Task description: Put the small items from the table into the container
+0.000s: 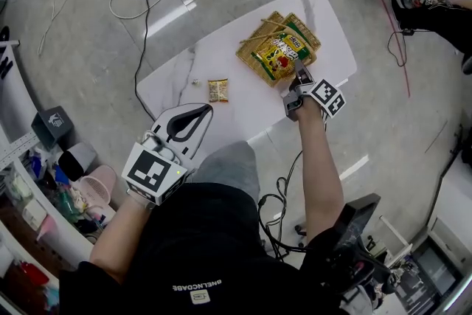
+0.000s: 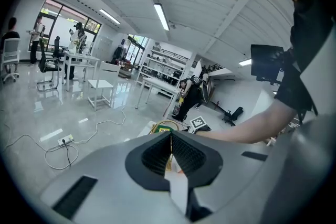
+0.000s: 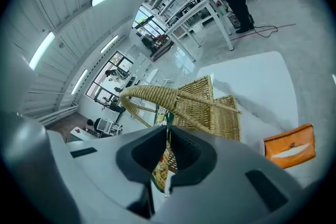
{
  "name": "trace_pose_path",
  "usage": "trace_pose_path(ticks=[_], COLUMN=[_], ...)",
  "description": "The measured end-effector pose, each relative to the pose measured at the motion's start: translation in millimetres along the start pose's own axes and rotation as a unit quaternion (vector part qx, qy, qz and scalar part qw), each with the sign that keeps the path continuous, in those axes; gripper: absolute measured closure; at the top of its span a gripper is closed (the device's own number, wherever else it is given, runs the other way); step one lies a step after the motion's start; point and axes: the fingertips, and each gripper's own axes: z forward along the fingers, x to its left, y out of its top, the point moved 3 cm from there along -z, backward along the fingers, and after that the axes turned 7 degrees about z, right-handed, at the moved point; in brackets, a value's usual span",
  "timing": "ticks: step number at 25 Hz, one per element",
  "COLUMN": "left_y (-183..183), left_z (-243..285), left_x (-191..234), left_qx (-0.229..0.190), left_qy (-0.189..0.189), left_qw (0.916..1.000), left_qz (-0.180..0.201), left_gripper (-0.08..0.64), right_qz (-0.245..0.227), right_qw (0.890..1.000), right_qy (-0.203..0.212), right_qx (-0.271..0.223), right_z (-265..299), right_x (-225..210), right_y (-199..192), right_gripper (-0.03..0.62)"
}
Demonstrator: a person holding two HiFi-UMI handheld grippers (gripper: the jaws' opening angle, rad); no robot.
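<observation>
1. The white marble-patterned tabletop point(image 1: 221, 55) carries the task's things, and a person sits at its near edge with a hand-held gripper in each hand.
2. A woven wicker basket point(image 1: 249, 59) stands toward the far right part of the tabletop. In the right gripper view its arched handle point(image 3: 157, 94) curves just above the jaws.
3. A large snack packet point(image 1: 280, 52), yellow with green and red print, lies across the basket's opening. Whether it rests on the basket's bottom cannot be told.
4. The right hand-held gripper point(image 1: 297, 72) reaches over the near right rim of the basket. Its jaws are pinched together on the thin edge of the large snack packet point(image 3: 163, 168), which shows between them in the right gripper view.
5. The left hand-held gripper point(image 1: 209, 109) is held low by the person's knee, just off the near edge of the tabletop and well apart from the basket. Its jaws are pressed fully together with nothing between them.
6. A small orange packet point(image 1: 217, 90) lies flat on the tabletop to the left of the basket, between the two hand-held grippers and untouched by either.
7. A tiny pale item point(image 1: 196, 82), too small to identify, sits just left of the small orange packet.
</observation>
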Motion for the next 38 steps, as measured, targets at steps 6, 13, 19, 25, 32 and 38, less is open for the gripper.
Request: trace_pose_path(ticks=[6,13,19,25,32,38], left_y=[-2.8,-4.3,-4.1,-4.8,3.6,14.5], left_z=[0.1,-2.0,-7.7,-10.5,-12.7,-13.0], left_x=[0.4,1.2,0.3,-7.3,-13.6,-23.7], left_qx=[0.001,0.001,-0.004,-0.004,-0.018,-0.032], left_qy=[0.000,-0.001,0.000,-0.008,-0.020,-0.041], left_qw=[1.0000,1.0000,1.0000,1.0000,0.9996,0.9984], left_qz=[0.001,0.000,0.000,0.004,0.011,0.021], left_gripper=[0.555,0.555,0.555,0.555,0.555,0.555], right_qz=[0.007,0.024,0.021,0.003,-0.018,-0.043], right_qw=[1.000,1.000,0.999,1.000,1.000,0.998], right_qy=[-0.006,-0.012,-0.024,-0.025,-0.011,0.031], right_qx=[-0.003,-0.016,-0.015,-0.017,-0.019,-0.020], right_z=[-0.1,-3.6,-11.4,-21.2,-38.6,-65.4], right_x=[-7.2,-12.0,-13.7,-9.4,13.6,61.4], right_y=[-2.9,-5.8,-7.4,-7.9,-11.2,-18.8], right_gripper=[0.555,0.471,0.406,0.396,0.396,0.397])
